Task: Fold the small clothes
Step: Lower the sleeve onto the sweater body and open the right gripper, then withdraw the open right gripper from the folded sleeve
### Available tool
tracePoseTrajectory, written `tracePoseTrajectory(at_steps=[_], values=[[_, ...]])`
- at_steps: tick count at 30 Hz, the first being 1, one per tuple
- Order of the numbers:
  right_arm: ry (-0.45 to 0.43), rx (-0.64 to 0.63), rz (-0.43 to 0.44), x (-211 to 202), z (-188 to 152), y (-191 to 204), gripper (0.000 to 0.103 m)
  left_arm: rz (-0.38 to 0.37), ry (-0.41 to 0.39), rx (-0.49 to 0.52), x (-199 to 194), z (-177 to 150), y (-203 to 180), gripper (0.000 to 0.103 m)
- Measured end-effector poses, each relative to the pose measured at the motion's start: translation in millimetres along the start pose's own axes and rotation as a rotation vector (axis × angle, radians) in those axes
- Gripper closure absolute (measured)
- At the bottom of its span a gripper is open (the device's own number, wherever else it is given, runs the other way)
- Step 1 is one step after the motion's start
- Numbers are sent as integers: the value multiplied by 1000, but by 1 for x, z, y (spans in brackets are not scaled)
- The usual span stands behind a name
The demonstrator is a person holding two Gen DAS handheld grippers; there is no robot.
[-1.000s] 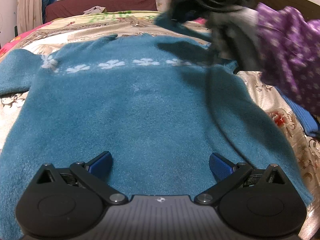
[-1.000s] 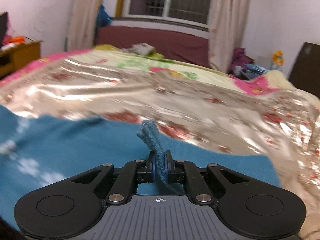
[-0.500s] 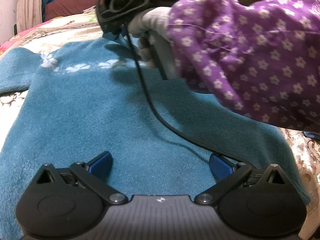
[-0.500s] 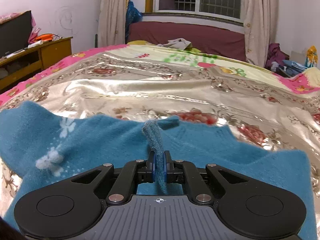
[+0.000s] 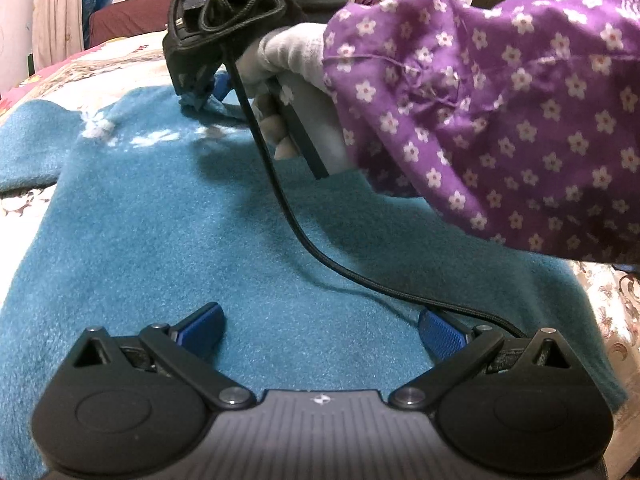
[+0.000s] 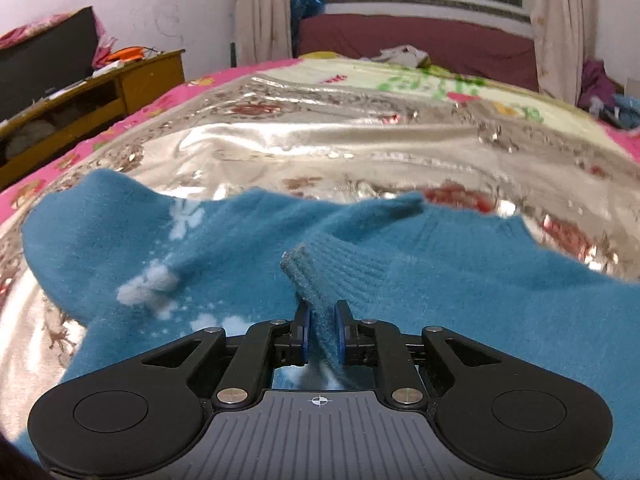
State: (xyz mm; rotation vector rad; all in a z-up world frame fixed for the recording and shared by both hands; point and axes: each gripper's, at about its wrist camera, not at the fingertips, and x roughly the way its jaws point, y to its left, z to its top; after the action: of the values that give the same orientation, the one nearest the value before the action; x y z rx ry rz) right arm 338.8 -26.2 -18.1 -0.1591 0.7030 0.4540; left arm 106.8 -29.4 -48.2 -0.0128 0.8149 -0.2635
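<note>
A teal sweater [image 5: 208, 240] with a row of white flowers lies flat on the bed. My left gripper [image 5: 320, 330] is open and empty, low over the sweater's lower part. My right gripper [image 6: 321, 332] is shut on the ribbed sleeve cuff [image 6: 308, 280] of the sweater and holds it over the chest near the flower row [image 6: 152, 284]. In the left wrist view the right gripper [image 5: 200, 92] sits at the far left of the sweater, with the purple-sleeved arm [image 5: 500, 120] crossing over the garment.
A shiny floral bedspread [image 6: 320, 140] covers the bed. A black cable [image 5: 304, 240] trails from the right gripper across the sweater. A wooden cabinet [image 6: 92, 92] stands at the left and a dark red sofa [image 6: 420, 40] under the window.
My right gripper has carried the sleeve cuff leftwards across the sweater's chest, folding the right sleeve inward. My left gripper has stayed still and open.
</note>
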Motion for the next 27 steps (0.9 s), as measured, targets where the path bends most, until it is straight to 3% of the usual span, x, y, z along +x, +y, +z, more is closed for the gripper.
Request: tracePoseTrajectory(at_steps=[7,11,17,21,27], values=[[9,48,47,-11,1,-4,85,2,-3,4,0,-1,0,0],[-63,84,75,-42,7,-17,82,-5,-2,-4,-2,0,0,0],[-104,123,-19,-66,8,-55,78,-10,-4,-14,-4,1,1,0],[-61,204,-56,-60,-6,-76,77,-7,-5,-11,-3,1,0,0],[80,171,-120,-20,-32,-70,77,1,-5,4,-3,-1,-1,0]])
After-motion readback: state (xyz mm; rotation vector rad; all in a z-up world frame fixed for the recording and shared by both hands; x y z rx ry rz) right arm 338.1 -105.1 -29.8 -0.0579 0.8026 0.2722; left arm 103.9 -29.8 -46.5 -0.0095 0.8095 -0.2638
